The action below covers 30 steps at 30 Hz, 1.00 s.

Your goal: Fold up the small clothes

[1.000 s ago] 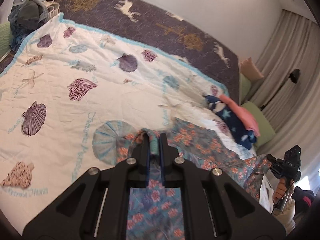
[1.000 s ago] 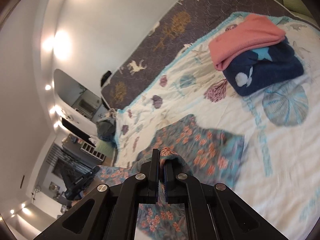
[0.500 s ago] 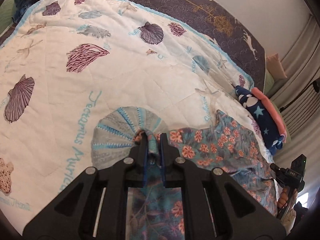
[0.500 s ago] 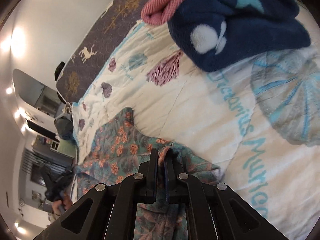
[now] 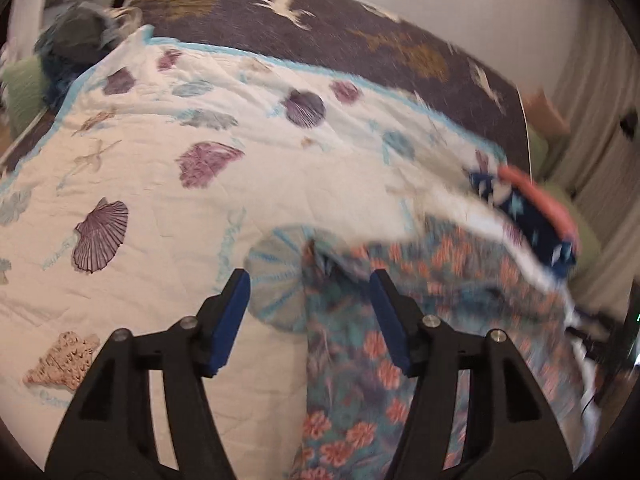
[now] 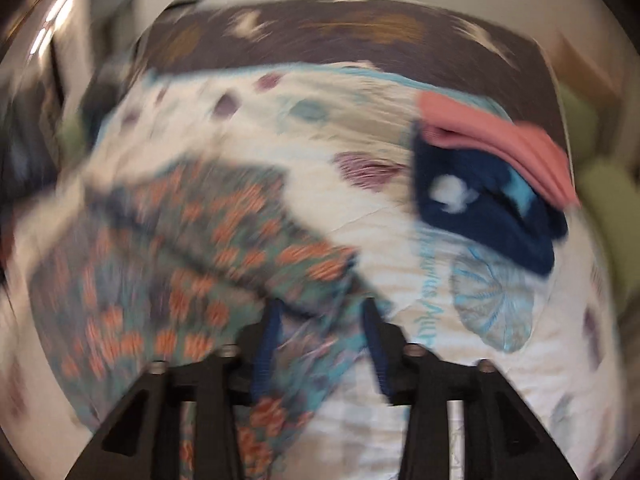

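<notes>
My left gripper point(image 5: 310, 280): jaws opening, blue pads apart, not pressing anything. The teal floral-print cotton garment point(image 5: 360, 340) lies between and below them on the bed. My right gripper point(image 6: 320, 312): jaws also opening, pads clear, a corner of the same garment point(image 6: 192, 240) under the gap.

Surface: white quilted bedspread with purple and teal shell prints point(image 5: 160, 168), blue-edged, over a dark purple blanket with white animal and ochre tree motifs point(image 5: 320, 20). Pale wall behind; beige curtains point(image 5: 592, 92) at right.

Around: folded navy fleece item with white and pale-blue shapes point(image 6: 480, 204) under a folded salmon-pink knit point(image 6: 500, 140), well apart from the garment. Dark heap of clothes point(image 5: 76, 40) at far corner.

Right view heavily smeared; garment's outline hard to read there.
</notes>
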Each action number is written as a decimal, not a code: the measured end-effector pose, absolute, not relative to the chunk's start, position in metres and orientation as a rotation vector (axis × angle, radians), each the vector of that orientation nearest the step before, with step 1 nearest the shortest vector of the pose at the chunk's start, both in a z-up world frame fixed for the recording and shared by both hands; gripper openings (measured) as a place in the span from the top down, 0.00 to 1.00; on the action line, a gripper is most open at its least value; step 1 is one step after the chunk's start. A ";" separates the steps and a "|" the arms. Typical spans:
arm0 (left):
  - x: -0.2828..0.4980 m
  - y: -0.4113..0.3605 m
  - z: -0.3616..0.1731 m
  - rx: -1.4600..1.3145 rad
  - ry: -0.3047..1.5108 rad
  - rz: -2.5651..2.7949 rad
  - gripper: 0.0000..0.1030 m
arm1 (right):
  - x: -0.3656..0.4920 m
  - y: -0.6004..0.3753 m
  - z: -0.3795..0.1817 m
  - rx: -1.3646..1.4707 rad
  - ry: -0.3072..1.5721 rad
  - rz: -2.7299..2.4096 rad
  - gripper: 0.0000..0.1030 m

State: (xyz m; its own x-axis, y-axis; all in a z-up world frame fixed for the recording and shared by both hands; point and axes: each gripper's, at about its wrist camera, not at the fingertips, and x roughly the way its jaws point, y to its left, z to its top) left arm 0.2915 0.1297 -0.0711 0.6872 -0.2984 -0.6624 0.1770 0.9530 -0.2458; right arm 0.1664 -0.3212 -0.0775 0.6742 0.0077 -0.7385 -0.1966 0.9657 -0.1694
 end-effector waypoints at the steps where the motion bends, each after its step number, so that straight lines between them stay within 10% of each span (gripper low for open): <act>1: 0.291 0.122 -0.075 -0.109 0.768 -0.260 0.39 | 0.168 -0.312 -0.080 -0.293 0.820 0.118 0.40; 30: 0.371 0.118 -0.126 -0.352 0.935 -0.296 0.38 | 0.244 -0.410 -0.094 0.387 0.948 0.113 0.39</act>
State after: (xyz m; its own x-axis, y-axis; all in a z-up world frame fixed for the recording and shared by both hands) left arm 0.3711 0.1180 -0.1256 0.5609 -0.3954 -0.7273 0.0953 0.9036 -0.4177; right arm 0.2438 -0.4105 -0.0936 0.5828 0.2620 -0.7692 0.0733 0.9258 0.3709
